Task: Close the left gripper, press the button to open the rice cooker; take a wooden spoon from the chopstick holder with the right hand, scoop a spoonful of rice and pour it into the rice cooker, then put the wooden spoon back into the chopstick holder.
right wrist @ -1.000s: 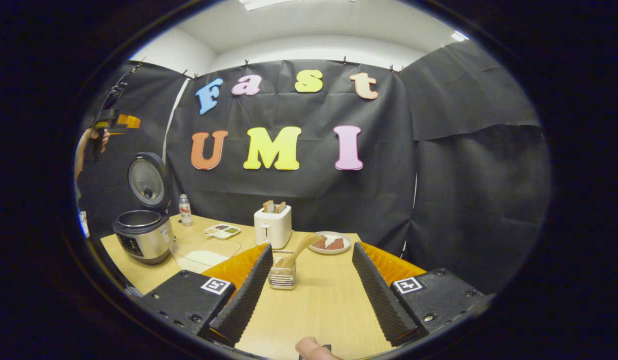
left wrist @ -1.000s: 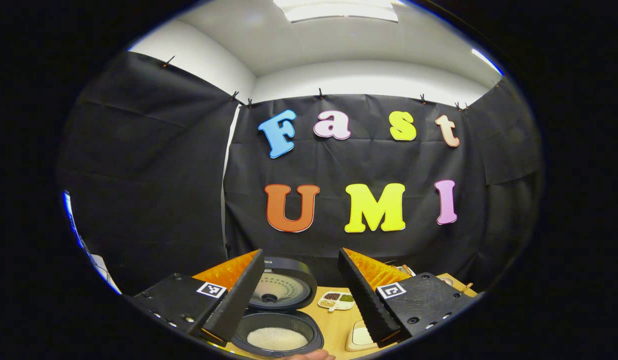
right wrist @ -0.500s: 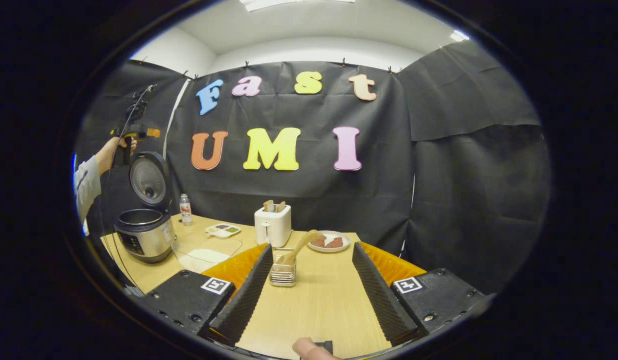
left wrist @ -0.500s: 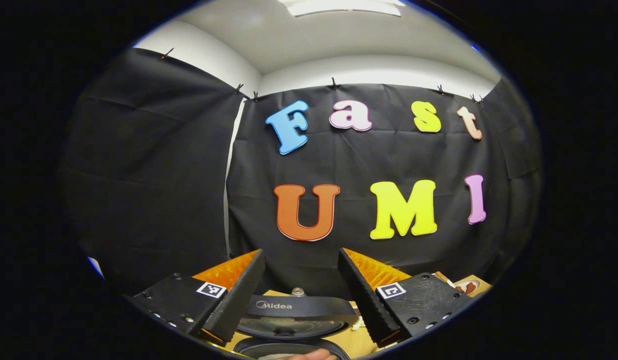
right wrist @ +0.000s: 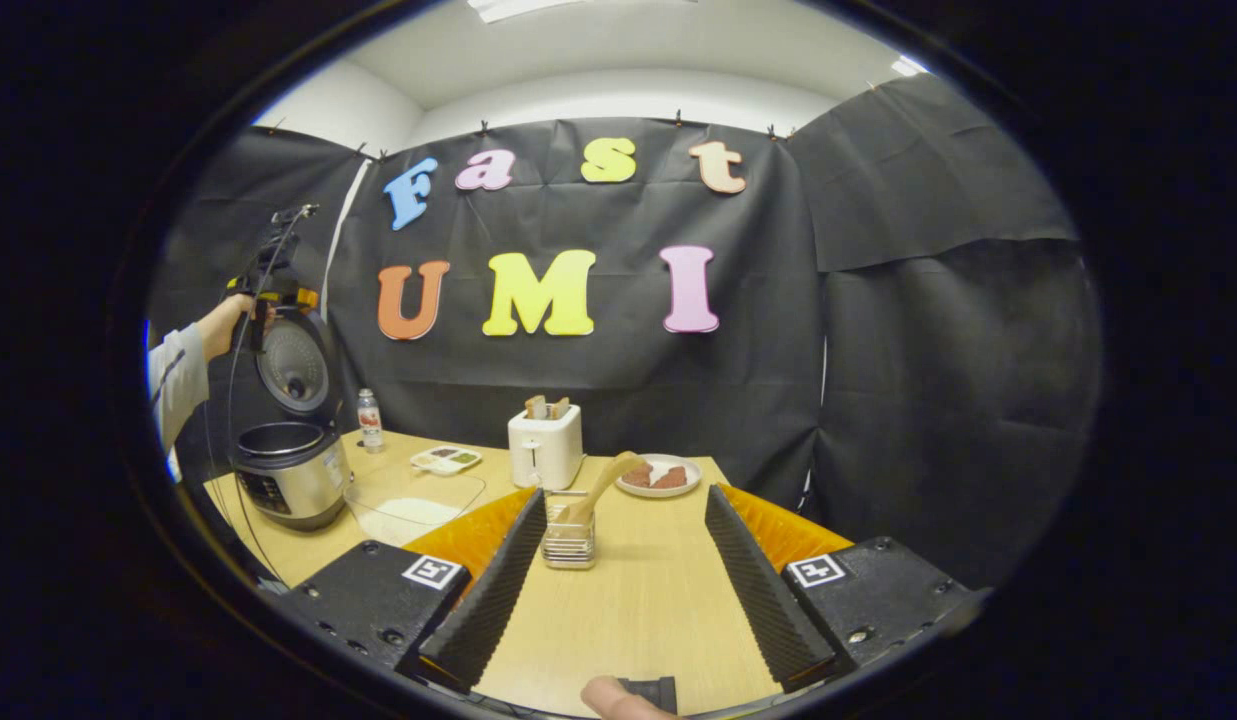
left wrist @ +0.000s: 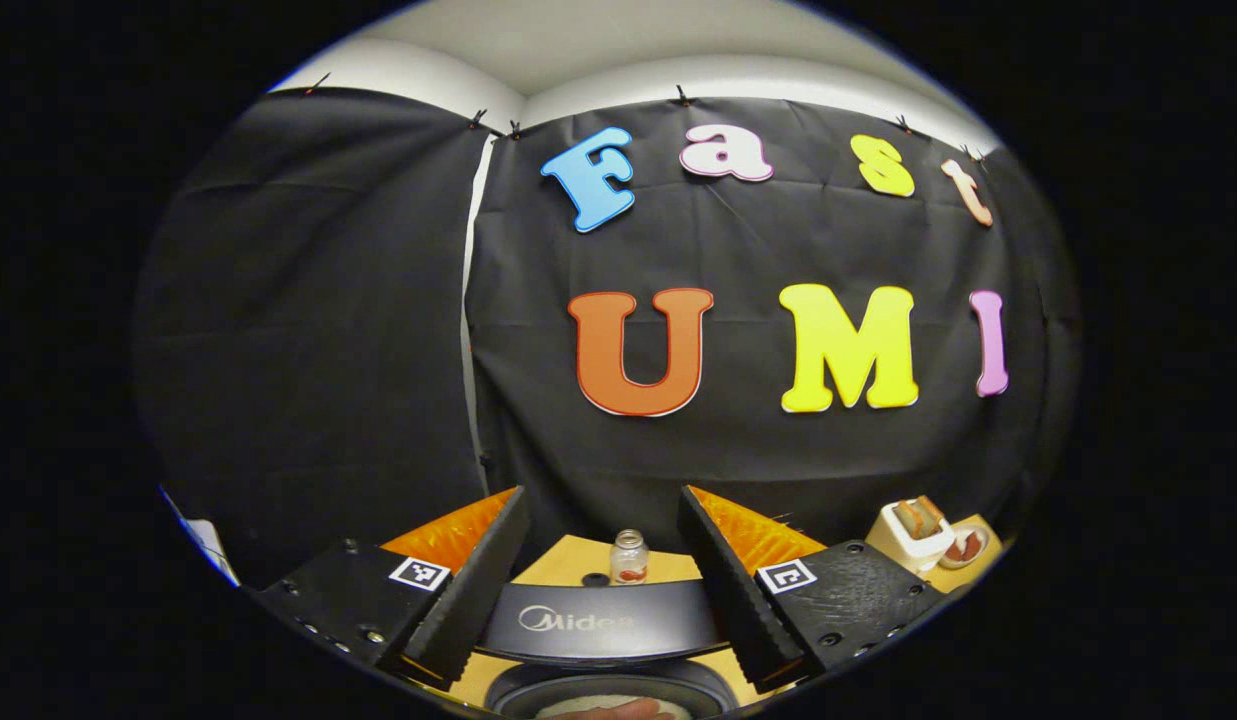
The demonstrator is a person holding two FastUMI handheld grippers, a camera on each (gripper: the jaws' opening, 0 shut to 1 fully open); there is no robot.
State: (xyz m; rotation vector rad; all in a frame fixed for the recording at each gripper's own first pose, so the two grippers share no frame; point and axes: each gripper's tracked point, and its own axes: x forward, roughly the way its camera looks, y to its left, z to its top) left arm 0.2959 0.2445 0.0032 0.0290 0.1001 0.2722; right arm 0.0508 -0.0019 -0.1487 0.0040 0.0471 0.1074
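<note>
Rice cooker (right wrist: 288, 440) stands lid-up at the counter's (right wrist: 638, 600) left edge. My right hand-held gripper (right wrist: 618, 590) is wide and empty; I'd drive it straight ahead, centring the wooden spoon's (right wrist: 603, 485) handle above the chopstick holder (right wrist: 568, 535) before pinching. Left hand-held gripper (left wrist: 598, 590) hovers wide.

We are seeing the silver round rice cooker (right wrist: 290, 485) standing open at the table's left end, dark lid (right wrist: 294, 365) upright; the pale wooden spoon (right wrist: 600, 487) is leaning in the clear chopstick holder (right wrist: 568, 533) mid-table.
</note>
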